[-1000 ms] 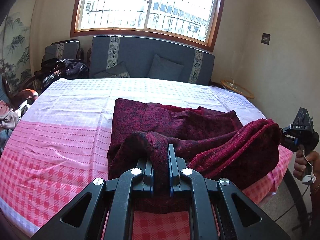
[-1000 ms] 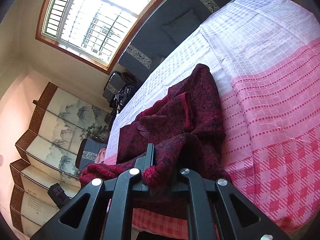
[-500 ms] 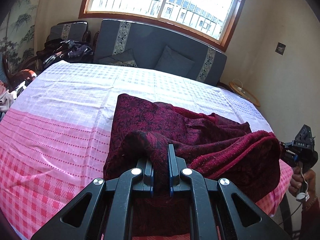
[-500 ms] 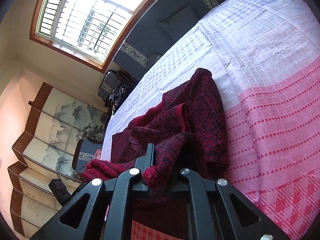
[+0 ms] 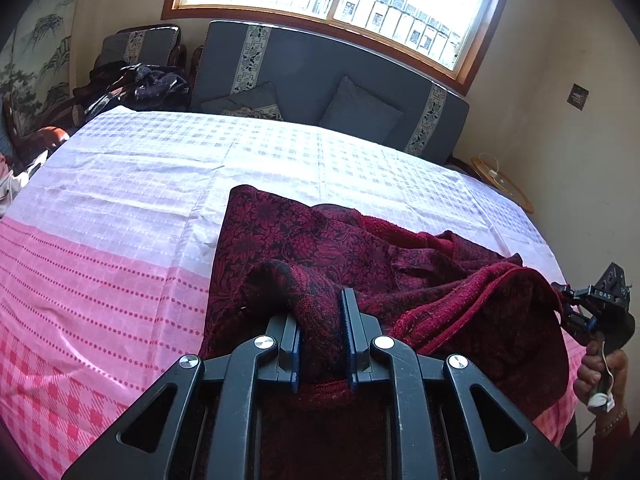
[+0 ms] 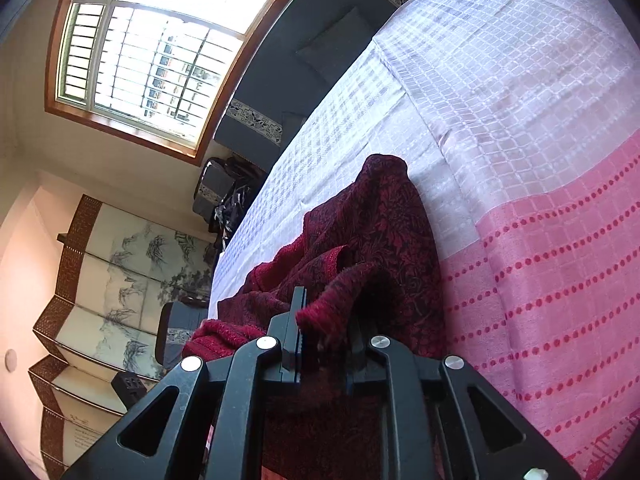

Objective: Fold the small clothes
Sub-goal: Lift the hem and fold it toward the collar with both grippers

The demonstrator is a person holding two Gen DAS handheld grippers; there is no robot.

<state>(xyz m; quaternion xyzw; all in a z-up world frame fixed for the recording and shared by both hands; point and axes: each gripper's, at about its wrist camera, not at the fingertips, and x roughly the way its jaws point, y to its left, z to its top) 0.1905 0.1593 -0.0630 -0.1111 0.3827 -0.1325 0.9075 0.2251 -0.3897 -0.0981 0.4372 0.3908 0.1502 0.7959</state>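
A dark red patterned knit garment (image 5: 320, 240) lies bunched on the pink and white checked tablecloth (image 5: 120, 208). My left gripper (image 5: 320, 308) sits at its near edge, and its jaws are opening with a fold of the knit still loosely between them. In the right wrist view the same garment (image 6: 384, 220) runs away from my right gripper (image 6: 326, 312). Those jaws are opening too, and the red hem rests against the left finger. In the left wrist view the right gripper (image 5: 600, 300) shows at the garment's right end, held by a hand (image 5: 600, 372).
A grey sofa (image 5: 320, 72) with cushions stands behind the table under the window. A chair piled with dark clothes (image 5: 136, 80) is at the back left. A small round side table (image 5: 504, 184) sits by the right wall. A painted folding screen (image 6: 100, 280) stands to the left.
Both grippers have moved forward over the table and a little down, carrying the garment's near edge with them. The gap between each pair of jaws has widened.
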